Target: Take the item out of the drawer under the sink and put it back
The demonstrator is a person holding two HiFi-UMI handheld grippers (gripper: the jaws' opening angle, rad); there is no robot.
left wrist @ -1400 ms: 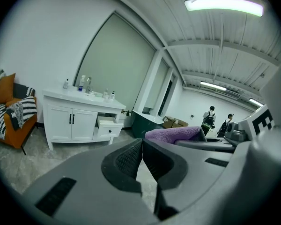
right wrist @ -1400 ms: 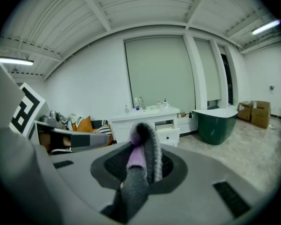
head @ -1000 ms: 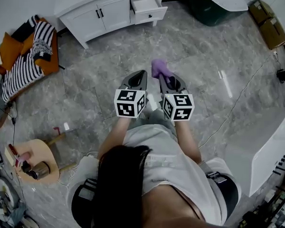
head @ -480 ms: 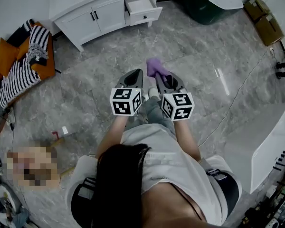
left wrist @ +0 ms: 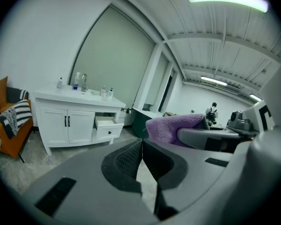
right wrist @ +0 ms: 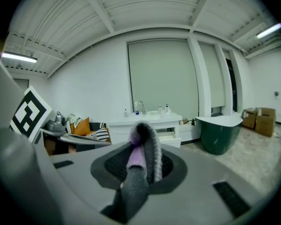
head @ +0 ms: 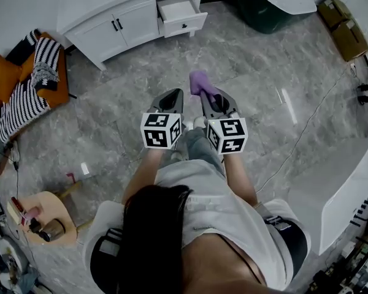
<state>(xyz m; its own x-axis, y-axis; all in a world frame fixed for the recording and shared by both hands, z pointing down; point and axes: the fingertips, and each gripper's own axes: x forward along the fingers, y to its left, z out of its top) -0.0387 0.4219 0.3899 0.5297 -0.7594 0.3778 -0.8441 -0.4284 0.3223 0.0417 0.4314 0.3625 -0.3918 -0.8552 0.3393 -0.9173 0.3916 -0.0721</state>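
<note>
A purple towel (head: 200, 81) hangs from my right gripper (head: 210, 98), whose jaws are shut on it; in the right gripper view the towel (right wrist: 143, 149) is folded over between the pads. My left gripper (head: 173, 97) is beside it, shut and empty, and its pads (left wrist: 131, 158) meet in the left gripper view. The white sink cabinet (head: 110, 23) stands far ahead against the wall. Its right-hand drawer (head: 181, 11) is pulled open, and the drawer (left wrist: 107, 125) shows again beyond the left jaws. Both grippers are held over the grey marble floor, well short of the cabinet.
An orange chair with striped cloths (head: 24, 78) stands at the left. A dark green bathtub (head: 276, 8) sits right of the cabinet, with cardboard boxes (head: 343, 23) beyond it. A small wooden stool (head: 40, 219) stands at lower left, and a white counter (head: 340, 195) at right.
Both grippers and the towel have shifted slightly left in the head view. The cabinet and its open drawer have slid left too. The grip on the towel is unchanged.
</note>
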